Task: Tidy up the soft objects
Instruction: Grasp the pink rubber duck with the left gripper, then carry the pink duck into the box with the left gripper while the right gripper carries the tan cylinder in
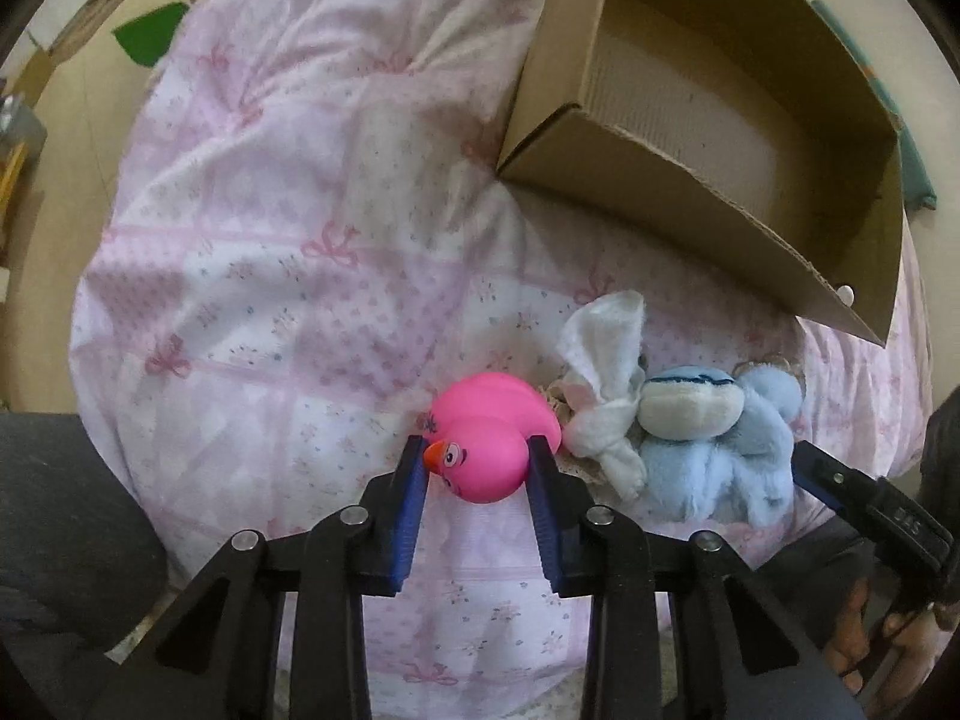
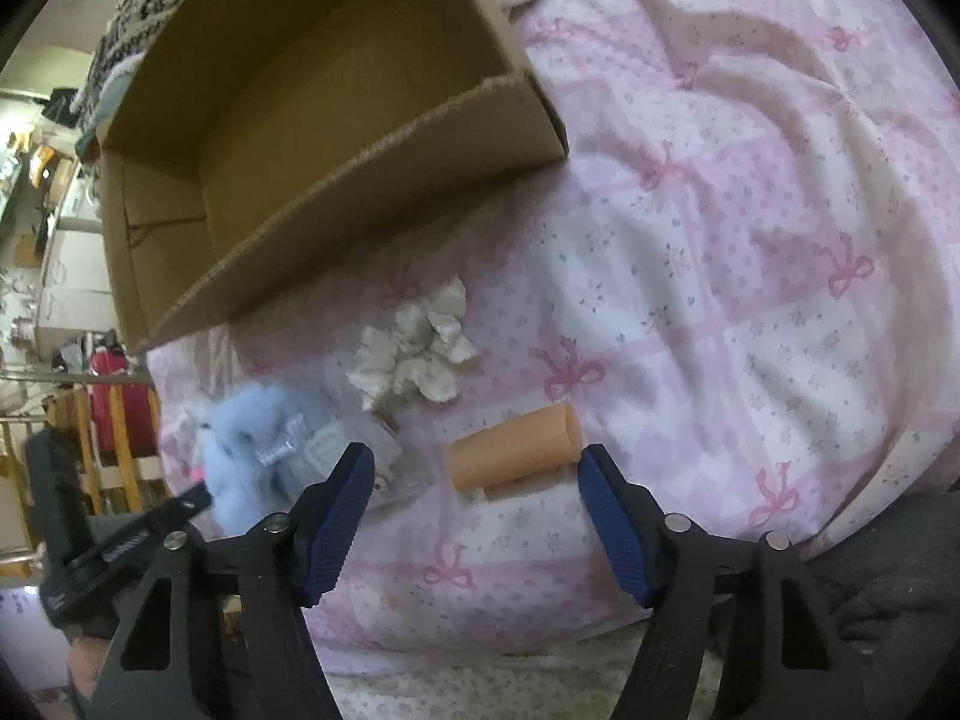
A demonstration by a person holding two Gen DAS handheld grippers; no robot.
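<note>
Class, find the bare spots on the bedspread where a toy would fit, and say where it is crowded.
Free: the pink-and-white bedspread left of the brown cardboard box and beyond the pink rubber duck. Crowded: the strip below the box, where duck, white cloth and blue plush toy touch.

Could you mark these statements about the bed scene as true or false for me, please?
1. The left tool has its fingers on either side of the pink rubber duck. True.
2. The cardboard box already holds the blue plush toy. False: the blue plush toy lies on the quilt, outside the box, which looks empty.
3. The right tool straddles the peach-coloured tube without its pads pressing on it. True.
4. The white cloth lies between the duck and the plush toy. True.
5. The duck is yellow. False: it is pink with an orange beak.
</note>
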